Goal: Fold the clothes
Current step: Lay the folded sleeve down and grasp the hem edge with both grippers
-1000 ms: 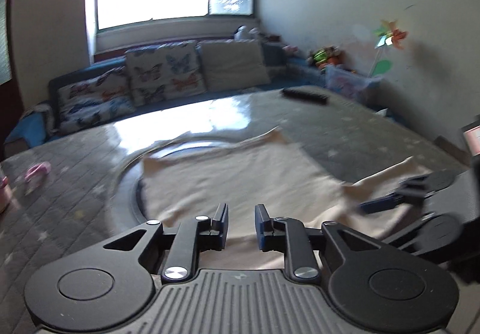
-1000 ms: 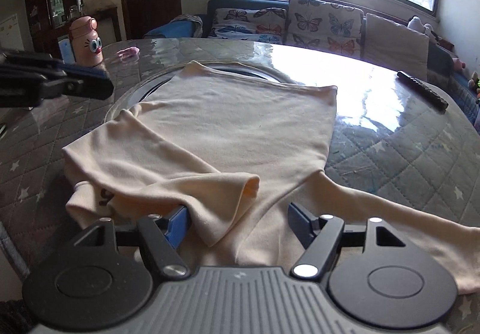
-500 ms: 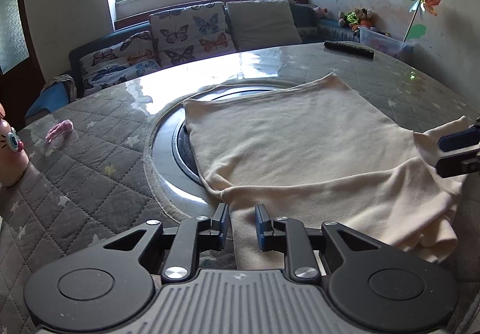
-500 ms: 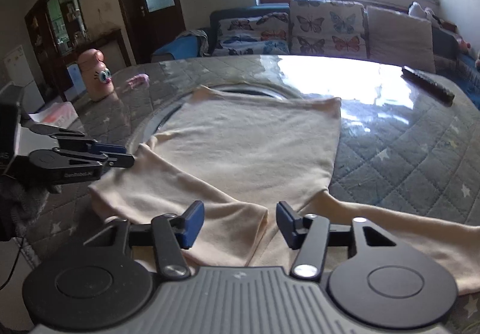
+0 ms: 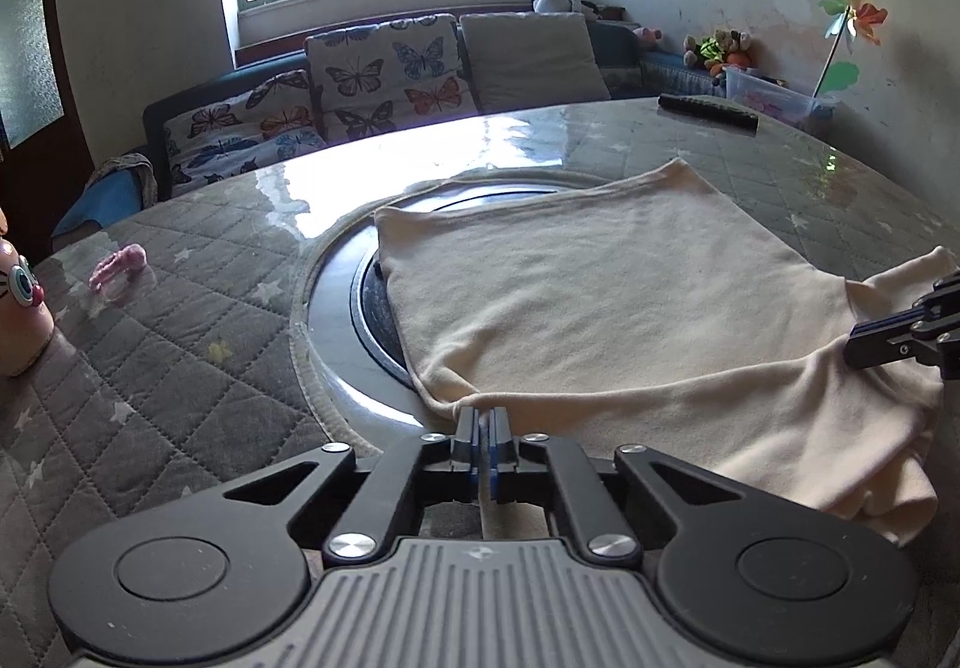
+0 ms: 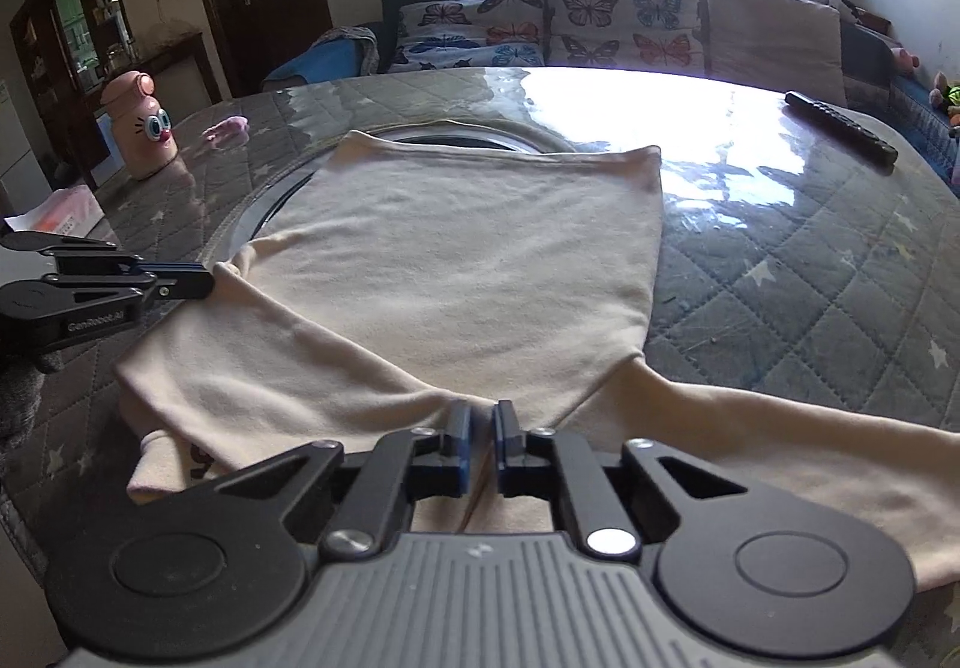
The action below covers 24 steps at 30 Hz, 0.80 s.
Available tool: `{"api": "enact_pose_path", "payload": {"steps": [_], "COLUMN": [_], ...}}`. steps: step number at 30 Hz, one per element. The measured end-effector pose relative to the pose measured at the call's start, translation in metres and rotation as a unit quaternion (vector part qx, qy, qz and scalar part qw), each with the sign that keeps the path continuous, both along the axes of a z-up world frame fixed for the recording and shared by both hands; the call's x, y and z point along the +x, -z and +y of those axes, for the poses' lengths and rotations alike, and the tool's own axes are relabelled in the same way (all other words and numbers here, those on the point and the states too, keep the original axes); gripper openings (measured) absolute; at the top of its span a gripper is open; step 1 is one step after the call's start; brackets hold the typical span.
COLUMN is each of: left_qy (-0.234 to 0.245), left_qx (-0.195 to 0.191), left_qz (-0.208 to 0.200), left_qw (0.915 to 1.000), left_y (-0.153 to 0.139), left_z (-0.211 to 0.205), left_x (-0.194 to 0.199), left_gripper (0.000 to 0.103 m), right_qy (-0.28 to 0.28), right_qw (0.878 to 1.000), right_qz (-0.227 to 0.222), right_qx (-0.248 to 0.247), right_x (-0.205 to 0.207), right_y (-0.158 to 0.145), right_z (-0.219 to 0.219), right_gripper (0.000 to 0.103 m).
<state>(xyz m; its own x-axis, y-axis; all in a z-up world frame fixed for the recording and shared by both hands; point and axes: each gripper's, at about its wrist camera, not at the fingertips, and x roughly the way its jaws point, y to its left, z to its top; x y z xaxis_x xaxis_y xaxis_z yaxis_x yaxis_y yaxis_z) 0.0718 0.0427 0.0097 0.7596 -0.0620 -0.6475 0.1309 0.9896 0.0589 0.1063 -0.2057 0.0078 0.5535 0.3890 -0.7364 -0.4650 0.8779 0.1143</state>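
Observation:
A cream long-sleeved shirt (image 5: 600, 296) lies flat on the round table, its left sleeve folded across the lower body and its right sleeve (image 6: 780, 464) stretched out along the near edge. My left gripper (image 5: 483, 419) sits at the shirt's near left edge, jaws closing tight with a pinch of fabric between the pads. In the right wrist view the left gripper (image 6: 201, 284) holds that corner. My right gripper (image 6: 480, 419) is closing on the folded sleeve's end and pinches the cloth. From the left wrist view the right gripper (image 5: 864, 347) grips the cloth at the right.
The table (image 6: 810, 296) has a grey quilted cover under glass, with a sunken round ring (image 5: 336, 344) partly under the shirt. A black remote (image 6: 840, 131) lies far right. A pink bottle (image 6: 141, 128) and a small pink object (image 5: 117, 266) sit left. A sofa stands behind.
Both pairs of jaws have gone from apart to pinched together on the shirt. The left gripper dropped and settled at the shirt's near left edge. The right gripper barely shifted.

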Motion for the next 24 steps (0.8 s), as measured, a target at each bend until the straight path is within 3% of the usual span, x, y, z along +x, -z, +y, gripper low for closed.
{"api": "enact_pose_path", "payload": {"steps": [5,8,10,12,14,17,21,24], "left_qy": [0.026,0.027,0.022,0.017,0.018,0.019,0.017,0.002], "left_qx": [-0.001,0.001,0.006,0.007,0.008,0.008,0.010,0.000], "left_qz": [-0.017,-0.009,-0.004,0.001,0.004,0.007,-0.004,-0.017], "left_qw": [0.9995,0.9996,0.9997,0.9998,0.9998,0.9998,0.9998,0.9998], "left_y": [-0.006,-0.007,-0.004,0.000,0.003,0.008,0.009,0.004], "left_z": [-0.001,-0.001,-0.003,-0.003,-0.003,-0.004,-0.002,0.004], "left_x": [-0.007,-0.004,-0.001,0.002,0.005,0.009,0.009,0.006], "left_gripper": [0.003,0.007,0.012,0.024,0.026,0.025,0.005,0.002], "right_qy": [0.010,0.005,0.000,-0.002,-0.003,-0.006,-0.008,-0.008], "right_qw": [1.000,1.000,1.000,1.000,1.000,1.000,1.000,0.999], "right_qz": [0.013,0.012,0.012,0.011,0.012,0.010,-0.004,-0.032], "right_qx": [0.026,0.023,0.018,0.012,0.009,0.004,0.003,0.010], "right_x": [0.005,0.006,0.005,0.005,0.006,0.005,0.003,0.000], "right_y": [-0.001,0.001,0.003,0.006,0.007,0.008,0.001,-0.013], "right_z": [-0.007,-0.005,-0.002,0.000,0.002,0.004,0.005,0.005], "right_gripper": [0.003,0.011,0.015,0.018,0.018,0.016,0.007,0.006]}}
